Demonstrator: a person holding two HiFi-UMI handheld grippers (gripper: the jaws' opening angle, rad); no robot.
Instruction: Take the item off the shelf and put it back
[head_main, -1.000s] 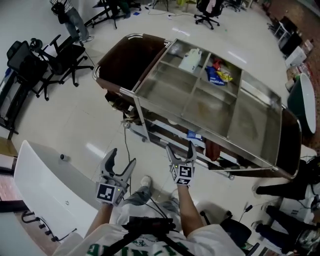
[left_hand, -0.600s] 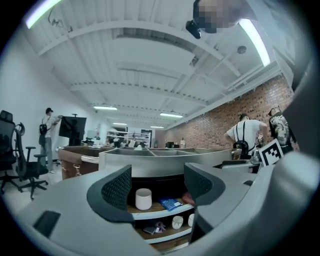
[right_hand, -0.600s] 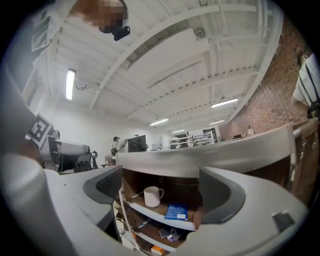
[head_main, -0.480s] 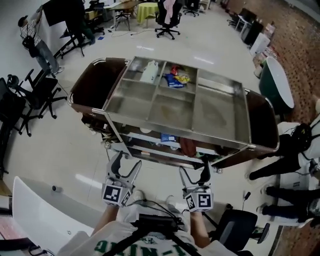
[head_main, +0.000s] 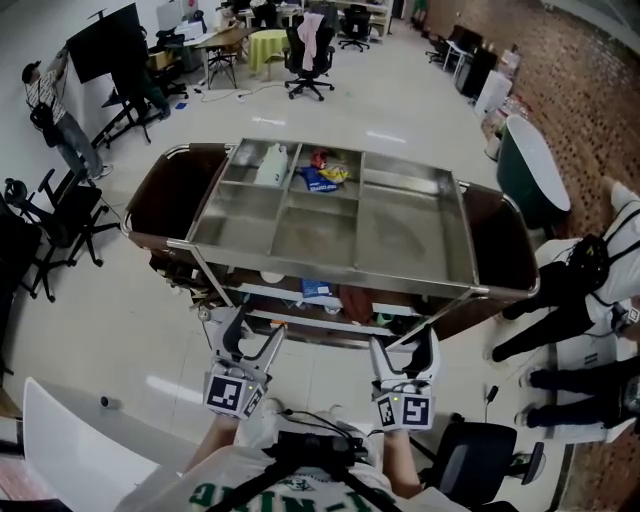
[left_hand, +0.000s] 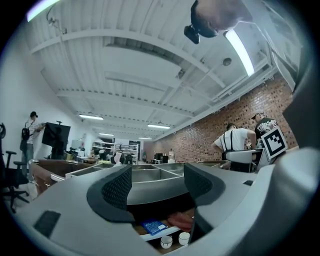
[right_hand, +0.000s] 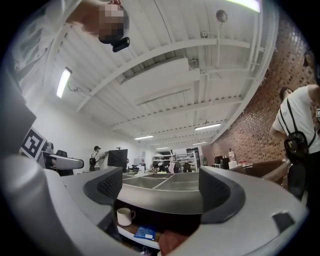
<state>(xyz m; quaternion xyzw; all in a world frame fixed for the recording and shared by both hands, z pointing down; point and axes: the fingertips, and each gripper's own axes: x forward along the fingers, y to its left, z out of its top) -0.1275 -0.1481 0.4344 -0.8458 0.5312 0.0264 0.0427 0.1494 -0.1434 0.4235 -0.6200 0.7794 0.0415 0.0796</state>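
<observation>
A steel cart (head_main: 440, 250) with a divided top tray stands in front of me. On its lower shelf lie a blue packet (head_main: 318, 290), a reddish-brown item (head_main: 357, 303) and a white cup (head_main: 272, 277). My left gripper (head_main: 247, 338) and right gripper (head_main: 405, 348) hover side by side just short of the cart's near edge, both open and holding nothing. In the left gripper view, between the left gripper's (left_hand: 159, 187) jaws, I see the blue packet (left_hand: 153, 226) and two small cups (left_hand: 166, 241). The right gripper (right_hand: 160, 192) faces a white mug (right_hand: 123, 216) and the blue packet (right_hand: 145, 232).
In the top tray's far compartments sit a white bottle (head_main: 272, 163) and snack bags (head_main: 322, 175). A person (head_main: 600, 270) stands close to the cart's right end. Black office chairs (head_main: 60, 215) are at the left, a white table (head_main: 80, 440) at my lower left.
The cart now lies squarer and more centred in the head view. My right gripper has shifted right and lower in the picture. Both grippers have stayed open and empty.
</observation>
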